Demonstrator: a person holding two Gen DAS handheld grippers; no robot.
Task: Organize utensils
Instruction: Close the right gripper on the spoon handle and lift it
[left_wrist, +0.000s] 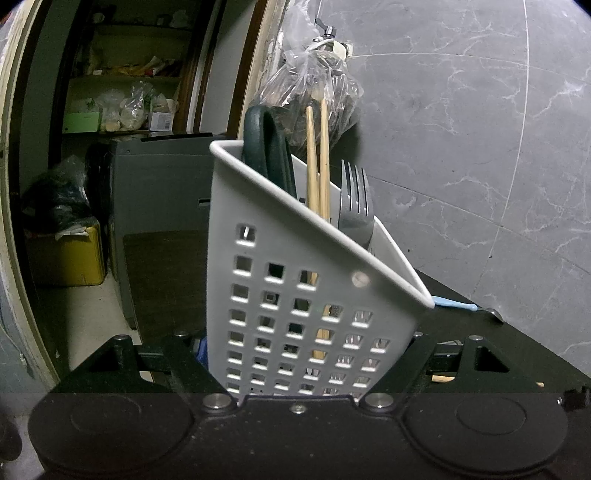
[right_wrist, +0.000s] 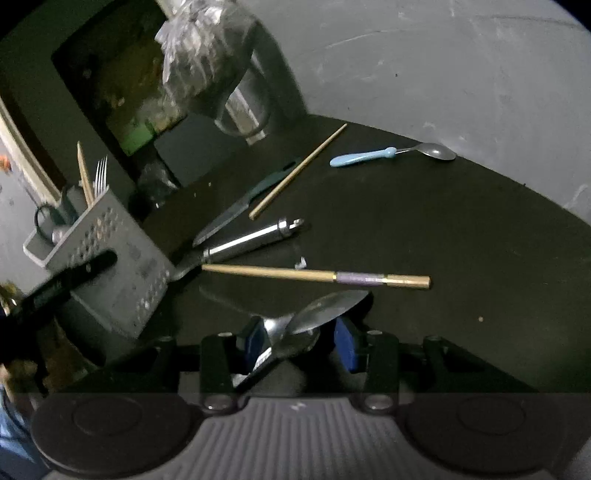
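The caddy (left_wrist: 295, 280) hides the left claw's fingertips and its own base. The spoon's (right_wrist: 325, 310) handle vanishes behind the right claw (right_wrist: 301, 343); motion blurs the plastic bag (right_wrist: 195, 51).
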